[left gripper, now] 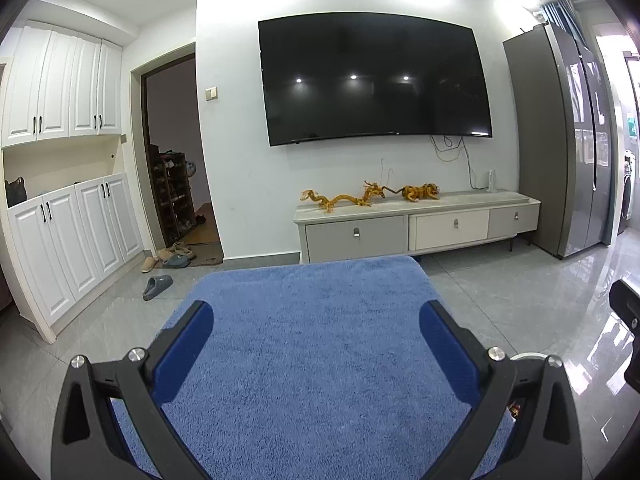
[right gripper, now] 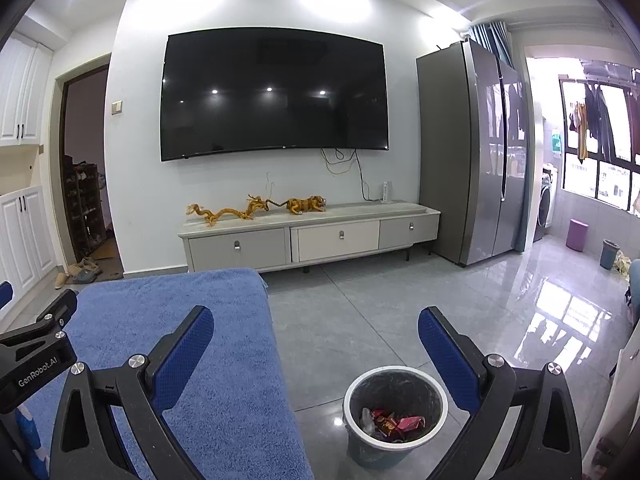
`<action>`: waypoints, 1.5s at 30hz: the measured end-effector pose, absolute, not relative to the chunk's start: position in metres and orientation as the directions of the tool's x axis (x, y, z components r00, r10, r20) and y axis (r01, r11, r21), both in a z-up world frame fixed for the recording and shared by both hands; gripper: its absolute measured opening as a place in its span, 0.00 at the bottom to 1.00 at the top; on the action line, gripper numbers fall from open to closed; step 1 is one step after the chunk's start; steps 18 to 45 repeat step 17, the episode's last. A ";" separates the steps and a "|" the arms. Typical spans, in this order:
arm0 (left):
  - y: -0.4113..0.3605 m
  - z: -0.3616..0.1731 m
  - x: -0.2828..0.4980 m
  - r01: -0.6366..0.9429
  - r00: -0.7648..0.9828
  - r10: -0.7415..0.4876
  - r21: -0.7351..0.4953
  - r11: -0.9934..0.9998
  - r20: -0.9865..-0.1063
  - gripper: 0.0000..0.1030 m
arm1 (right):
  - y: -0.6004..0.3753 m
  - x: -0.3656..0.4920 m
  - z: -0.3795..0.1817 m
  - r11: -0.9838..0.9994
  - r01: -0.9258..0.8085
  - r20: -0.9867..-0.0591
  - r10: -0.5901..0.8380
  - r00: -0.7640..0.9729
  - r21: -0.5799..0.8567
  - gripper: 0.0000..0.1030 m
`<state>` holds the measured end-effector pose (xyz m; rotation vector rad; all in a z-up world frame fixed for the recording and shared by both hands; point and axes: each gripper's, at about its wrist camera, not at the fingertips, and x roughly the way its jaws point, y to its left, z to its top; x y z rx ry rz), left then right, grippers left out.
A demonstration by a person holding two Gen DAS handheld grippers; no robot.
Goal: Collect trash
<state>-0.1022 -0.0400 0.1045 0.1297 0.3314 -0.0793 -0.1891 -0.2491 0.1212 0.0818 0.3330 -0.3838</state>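
Note:
My left gripper (left gripper: 316, 320) is open and empty above a blue towel-covered table (left gripper: 312, 360). My right gripper (right gripper: 316, 324) is open and empty, held over the table's right edge (right gripper: 224, 360) and the floor. A grey trash bin with a white rim (right gripper: 394, 412) stands on the floor right of the table, below the right gripper. It holds red wrappers (right gripper: 396, 424) and other scraps. The left gripper's body (right gripper: 36, 352) shows at the left of the right wrist view. No loose trash shows on the towel.
A TV (left gripper: 372, 80) hangs above a low cabinet (left gripper: 416, 228) with golden figurines. A grey fridge (right gripper: 472, 152) stands right. White cupboards (left gripper: 64, 152) and slippers (left gripper: 158, 286) are left. A second bin (right gripper: 610, 254) and a purple stool (right gripper: 577, 234) stand far right.

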 end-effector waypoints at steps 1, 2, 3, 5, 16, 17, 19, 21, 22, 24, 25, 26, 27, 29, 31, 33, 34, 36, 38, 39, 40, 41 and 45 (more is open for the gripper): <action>-0.041 0.104 -0.102 0.101 0.941 -0.058 0.114 0.988 -0.332 1.00 | -0.250 -0.188 0.120 0.925 0.381 -0.339 -0.353 0.872 0.018 1.00; -0.042 0.104 -0.102 0.104 0.941 -0.060 0.114 0.988 -0.334 1.00 | -0.251 -0.187 0.119 0.924 0.382 -0.344 -0.353 0.870 0.019 1.00; -0.043 0.104 -0.102 0.106 0.941 -0.062 0.115 0.988 -0.334 1.00 | -0.252 -0.187 0.118 0.923 0.384 -0.349 -0.353 0.868 0.022 1.00; -0.043 0.103 -0.103 0.112 0.940 -0.068 0.116 0.987 -0.335 1.00 | -0.254 -0.186 0.117 0.922 0.385 -0.355 -0.351 0.866 0.027 1.00; -0.051 0.096 -0.099 0.150 0.926 -0.106 0.098 0.984 -0.361 1.00 | -0.258 -0.184 0.113 0.921 0.388 -0.375 -0.349 0.859 0.032 1.00; -0.051 0.096 -0.099 0.151 0.925 -0.107 0.094 0.984 -0.363 1.00 | -0.259 -0.183 0.112 0.921 0.388 -0.378 -0.348 0.858 0.033 1.00; -0.051 0.096 -0.099 0.151 0.925 -0.107 0.094 0.984 -0.363 1.00 | -0.259 -0.183 0.112 0.921 0.388 -0.378 -0.348 0.858 0.033 1.00; -0.051 0.096 -0.099 0.151 0.925 -0.107 0.094 0.984 -0.363 1.00 | -0.259 -0.183 0.112 0.921 0.388 -0.378 -0.348 0.858 0.033 1.00; -0.051 0.096 -0.099 0.151 0.925 -0.107 0.094 0.984 -0.363 1.00 | -0.259 -0.183 0.112 0.921 0.388 -0.378 -0.348 0.858 0.033 1.00; -0.051 0.096 -0.099 0.151 0.925 -0.107 0.094 0.984 -0.363 1.00 | -0.259 -0.183 0.112 0.921 0.388 -0.378 -0.348 0.858 0.033 1.00; -0.051 0.096 -0.099 0.151 0.925 -0.107 0.094 0.984 -0.363 1.00 | -0.259 -0.183 0.112 0.921 0.388 -0.378 -0.348 0.858 0.033 1.00; -0.051 0.096 -0.099 0.151 0.925 -0.107 0.094 0.984 -0.363 1.00 | -0.259 -0.183 0.112 0.921 0.388 -0.378 -0.348 0.858 0.033 1.00; -0.051 0.096 -0.099 0.151 0.925 -0.107 0.094 0.984 -0.363 1.00 | -0.259 -0.183 0.112 0.921 0.388 -0.378 -0.348 0.858 0.033 1.00; -0.051 0.096 -0.099 0.151 0.925 -0.107 0.094 0.984 -0.363 1.00 | -0.259 -0.183 0.112 0.921 0.388 -0.378 -0.348 0.858 0.033 1.00; -0.051 0.096 -0.099 0.151 0.925 -0.107 0.094 0.984 -0.363 1.00 | -0.259 -0.183 0.112 0.921 0.388 -0.378 -0.348 0.858 0.033 1.00; -0.051 0.096 -0.099 0.151 0.925 -0.107 0.094 0.984 -0.363 1.00 | -0.259 -0.183 0.112 0.921 0.388 -0.378 -0.348 0.858 0.033 1.00; -0.051 0.096 -0.099 0.151 0.925 -0.107 0.094 0.984 -0.363 1.00 | -0.259 -0.183 0.112 0.921 0.388 -0.378 -0.348 0.858 0.033 1.00; -0.051 0.096 -0.099 0.151 0.925 -0.107 0.094 0.984 -0.363 1.00 | -0.259 -0.183 0.112 0.921 0.388 -0.378 -0.348 0.858 0.033 1.00; -0.051 0.096 -0.099 0.151 0.925 -0.107 0.094 0.984 -0.363 1.00 | -0.259 -0.183 0.112 0.921 0.388 -0.378 -0.348 0.858 0.033 1.00; -0.051 0.096 -0.099 0.151 0.925 -0.107 0.094 0.984 -0.363 1.00 | -0.259 -0.183 0.112 0.921 0.388 -0.378 -0.348 0.858 0.033 1.00; -0.051 0.096 -0.099 0.151 0.925 -0.107 0.094 0.984 -0.363 1.00 | -0.259 -0.183 0.112 0.921 0.388 -0.378 -0.348 0.858 0.033 1.00; -0.051 0.096 -0.099 0.151 0.925 -0.107 0.094 0.984 -0.363 1.00 | -0.259 -0.183 0.112 0.921 0.388 -0.378 -0.348 0.858 0.033 1.00; -0.051 0.096 -0.099 0.151 0.925 -0.107 0.094 0.984 -0.363 1.00 | -0.259 -0.183 0.112 0.921 0.388 -0.378 -0.348 0.858 0.033 1.00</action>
